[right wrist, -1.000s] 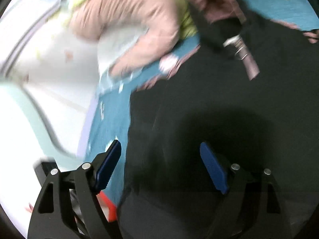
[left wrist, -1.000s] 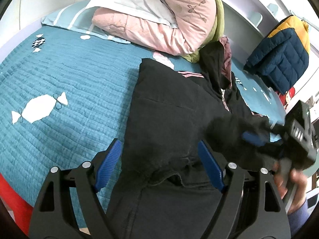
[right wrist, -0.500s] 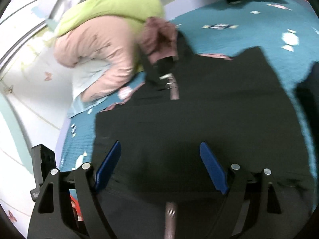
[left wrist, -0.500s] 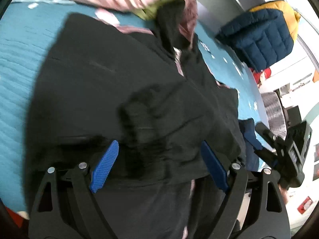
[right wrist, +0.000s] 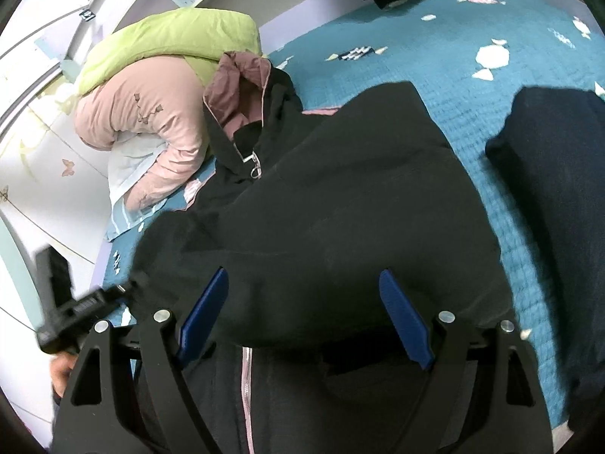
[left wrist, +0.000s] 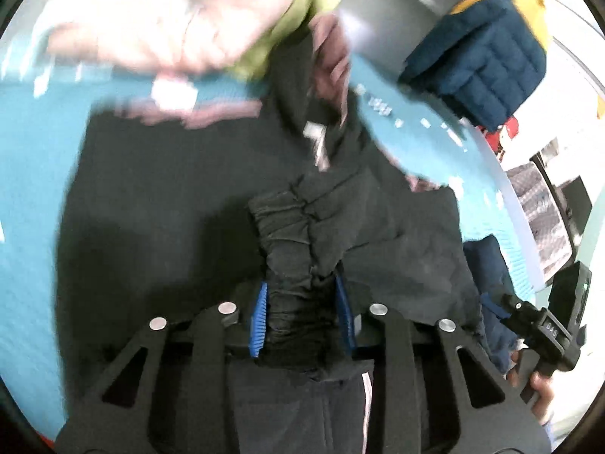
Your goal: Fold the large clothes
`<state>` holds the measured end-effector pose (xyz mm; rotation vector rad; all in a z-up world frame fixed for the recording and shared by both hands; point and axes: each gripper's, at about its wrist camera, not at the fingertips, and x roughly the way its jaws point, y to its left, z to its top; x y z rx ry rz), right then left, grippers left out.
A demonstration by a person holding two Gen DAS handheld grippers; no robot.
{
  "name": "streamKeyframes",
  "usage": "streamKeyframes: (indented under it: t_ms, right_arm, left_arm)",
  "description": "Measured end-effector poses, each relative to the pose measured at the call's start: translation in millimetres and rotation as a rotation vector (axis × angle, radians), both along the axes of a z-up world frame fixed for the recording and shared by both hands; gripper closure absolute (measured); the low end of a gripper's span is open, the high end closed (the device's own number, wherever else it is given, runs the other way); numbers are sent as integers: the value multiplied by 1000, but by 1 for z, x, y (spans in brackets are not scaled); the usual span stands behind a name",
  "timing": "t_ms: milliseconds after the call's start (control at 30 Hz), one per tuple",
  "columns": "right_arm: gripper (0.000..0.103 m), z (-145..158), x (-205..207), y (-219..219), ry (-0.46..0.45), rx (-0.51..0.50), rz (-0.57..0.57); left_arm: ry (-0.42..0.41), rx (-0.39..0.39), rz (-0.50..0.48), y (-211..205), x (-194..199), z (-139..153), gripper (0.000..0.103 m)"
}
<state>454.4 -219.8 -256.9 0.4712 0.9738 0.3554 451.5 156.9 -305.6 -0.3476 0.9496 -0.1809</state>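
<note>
A large black jacket with pink lining and a pink hood lies spread on the teal bed. My left gripper is shut on a bunched fold of the jacket's black cloth, near its cuff or hem. My right gripper is open, its blue pads on either side of the jacket's near edge, holding nothing. The right gripper also shows in the left wrist view, low on the right. The left gripper shows in the right wrist view at the jacket's left edge.
A pink and green duvet pile and pillow lie at the bed's head. A folded dark navy garment lies on the teal quilt right of the jacket. A navy and yellow puffer jacket hangs beyond the bed.
My left gripper has closed on a fold of the jacket's cloth; it was open before. My right gripper has swung round over the jacket's near edge and stays open.
</note>
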Motion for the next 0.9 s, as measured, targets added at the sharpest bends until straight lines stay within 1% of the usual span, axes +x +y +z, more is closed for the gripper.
streamKeyframes:
  t_ms: [67, 100, 167, 233, 267, 300, 333, 367, 400, 467, 500, 533, 567, 633, 667, 700, 733, 767, 800, 833, 867, 900]
  right_arm:
    - [24, 5, 6, 1, -30, -19, -6]
    - [24, 7, 7, -1, -43, -25, -12]
    - [24, 7, 15, -1, -57, -35, -16]
    - [24, 2, 23, -1, -60, -63, -24]
    - [24, -3, 29, 0, -48, -82, -22]
    - [24, -9, 34, 0, -31, -89, -24]
    - [24, -16, 39, 0, -15, -96, -24]
    - [24, -21, 42, 0, -3, -105, -21]
    - [24, -28, 46, 1, 21, -118, -16]
    - [24, -46, 57, 0, 88, -125, -12]
    - [24, -54, 62, 2, 127, -134, -3]
    - [22, -58, 65, 5, 145, -149, 10]
    - [20, -60, 68, 10, 157, -179, 27]
    - [18, -58, 72, 18, 170, -232, 47]
    - [18, -57, 72, 20, 179, -245, 50]
    - [18, -53, 73, 21, 186, -251, 47]
    - [18, -47, 73, 20, 185, -239, 45]
    - [18, -38, 73, 19, 171, -197, 45]
    - [18, -25, 74, 21, 145, -166, 40]
    - [18, -14, 77, 25, 118, -166, 42]
    - [18, -3, 82, 31, 89, -172, 49]
    - [18, 4, 87, 38, 73, -172, 56]
  left_arm:
    - [-63, 41, -29, -7, 3, 18, 75]
    - [-99, 83, -55, -12, 5, 26, 75]
    - [-108, 147, -64, -15, 10, 21, 75]
    - [-67, 199, -65, -13, 20, 1, 75]
    - [-24, 213, -56, -8, 25, -15, 75]
    - [57, 197, -38, 0, 31, -37, 75]
    - [111, 153, -17, 9, 34, -56, 75]
    - [138, 133, -7, 14, 34, -66, 75]
    - [142, 119, 9, 18, 31, -74, 75]
    - [143, 124, 14, 19, 31, -78, 68]
    - [149, 120, 16, 19, 32, -79, 68]
    - [151, 112, 18, 20, 32, -78, 66]
    - [152, 103, 13, 21, 33, -74, 61]
    - [143, 101, 3, 21, 34, -67, 54]
    - [123, 106, -2, 23, 33, -57, 46]
    - [104, 106, -5, 25, 31, -50, 42]
    - [84, 105, -12, 26, 30, -44, 33]
    - [53, 108, -25, 27, 27, -35, 25]
    - [31, 116, -32, 26, 27, -29, 21]
    - [12, 132, -39, 27, 26, -25, 19]
    - [-12, 152, -42, 29, 26, -21, 19]
    - [-18, 164, -39, 30, 27, -20, 19]
